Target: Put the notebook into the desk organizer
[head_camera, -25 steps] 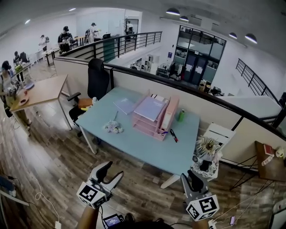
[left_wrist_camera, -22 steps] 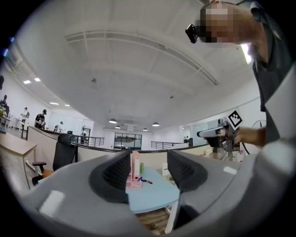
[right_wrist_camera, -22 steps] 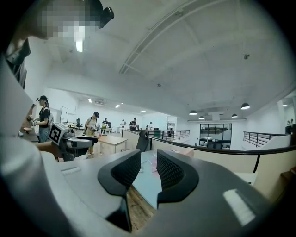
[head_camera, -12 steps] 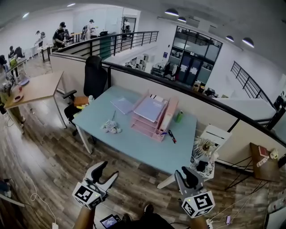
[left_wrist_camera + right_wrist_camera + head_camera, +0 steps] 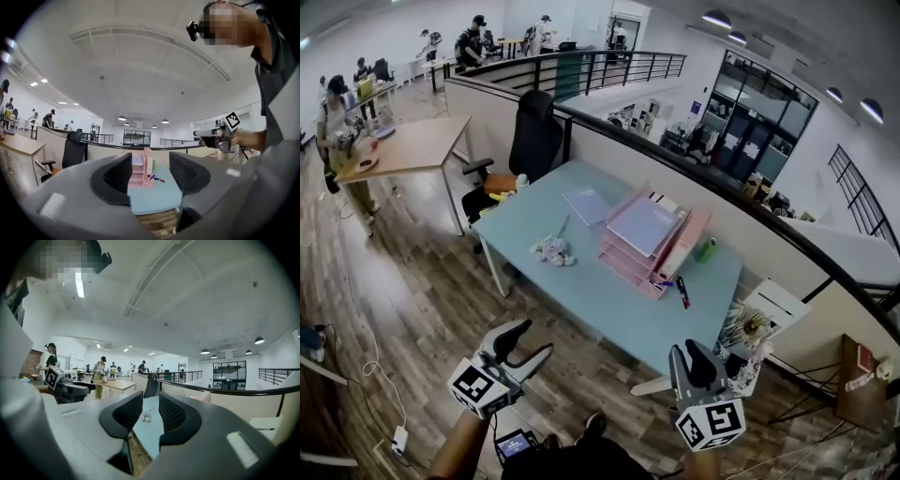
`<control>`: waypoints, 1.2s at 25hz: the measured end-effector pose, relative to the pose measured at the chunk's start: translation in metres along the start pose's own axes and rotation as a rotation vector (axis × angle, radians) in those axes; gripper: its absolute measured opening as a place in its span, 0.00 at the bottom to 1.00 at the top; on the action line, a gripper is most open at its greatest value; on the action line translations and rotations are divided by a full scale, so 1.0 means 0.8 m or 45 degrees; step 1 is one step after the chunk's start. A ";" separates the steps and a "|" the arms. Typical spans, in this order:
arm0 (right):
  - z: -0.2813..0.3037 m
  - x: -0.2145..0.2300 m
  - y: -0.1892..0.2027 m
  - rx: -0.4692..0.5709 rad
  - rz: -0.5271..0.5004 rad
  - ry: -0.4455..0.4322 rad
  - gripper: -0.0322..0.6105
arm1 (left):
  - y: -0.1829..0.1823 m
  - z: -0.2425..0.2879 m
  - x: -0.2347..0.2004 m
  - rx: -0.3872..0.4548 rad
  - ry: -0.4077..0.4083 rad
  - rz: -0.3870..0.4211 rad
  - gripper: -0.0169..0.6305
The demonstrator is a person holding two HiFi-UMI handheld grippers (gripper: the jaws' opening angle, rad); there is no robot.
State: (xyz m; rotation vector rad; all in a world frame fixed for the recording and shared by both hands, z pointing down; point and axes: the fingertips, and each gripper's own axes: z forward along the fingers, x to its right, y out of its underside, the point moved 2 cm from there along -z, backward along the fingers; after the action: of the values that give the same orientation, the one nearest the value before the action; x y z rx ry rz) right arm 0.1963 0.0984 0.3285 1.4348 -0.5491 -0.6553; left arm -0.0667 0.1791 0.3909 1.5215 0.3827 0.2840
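Holding both tongs empty and well short of the table, notebook not yet reached.
Left tongs (image 5: 534,337) have jaws wide apart with nothing between. Right tongs (image 5: 691,354) are apart too, with a narrower gap, and also empty; both point level toward the table (image 5: 609,305). We judge the step is the approach. We should close in on the table's far-left part, open the right tongs wider, and come in low at a notebook edge, since it lies flush and offers little lip. Notebook (image 5: 586,204) is thin, pale blue, closed and flat on the table, just left of the pink organizer (image 5: 630,255) and apart from it. Organizer's top tray carries a similar pale folder (image 5: 643,225); we can't tell which slot is free.
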 end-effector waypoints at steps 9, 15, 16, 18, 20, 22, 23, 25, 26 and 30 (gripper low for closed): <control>0.054 0.072 0.011 0.027 0.058 -0.081 0.19 | -0.005 0.064 -0.010 -0.024 -0.074 0.091 0.44; 0.078 0.109 0.014 0.031 0.069 -0.138 0.19 | -0.010 0.102 -0.015 -0.036 -0.123 0.108 0.44; 0.081 0.114 0.014 0.028 0.069 -0.147 0.19 | -0.012 0.108 -0.013 -0.043 -0.130 0.104 0.44; 0.084 0.131 0.010 0.021 0.050 -0.168 0.19 | -0.015 0.122 -0.005 -0.032 -0.144 0.090 0.44; 0.095 0.146 0.004 0.023 0.024 -0.188 0.19 | -0.027 0.142 0.002 -0.017 -0.159 0.057 0.44; 0.108 0.147 0.014 0.027 0.056 -0.200 0.19 | -0.033 0.151 -0.004 -0.025 -0.160 0.064 0.44; 0.113 0.146 0.021 0.023 0.075 -0.207 0.19 | -0.030 0.152 -0.008 -0.035 -0.159 0.078 0.44; 0.119 0.148 0.025 0.017 0.083 -0.221 0.19 | -0.020 0.154 -0.018 -0.034 -0.157 0.127 0.44; 0.121 0.150 0.023 0.019 0.076 -0.224 0.19 | -0.018 0.157 -0.023 -0.025 -0.159 0.144 0.44; 0.132 0.160 0.020 0.025 0.064 -0.212 0.19 | -0.022 0.171 -0.037 -0.028 -0.163 0.131 0.44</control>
State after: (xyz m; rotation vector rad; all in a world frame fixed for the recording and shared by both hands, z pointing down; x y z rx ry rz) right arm 0.2148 -0.0659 0.3460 1.3880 -0.7210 -0.7351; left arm -0.0378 0.0418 0.3768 1.5312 0.2002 0.2689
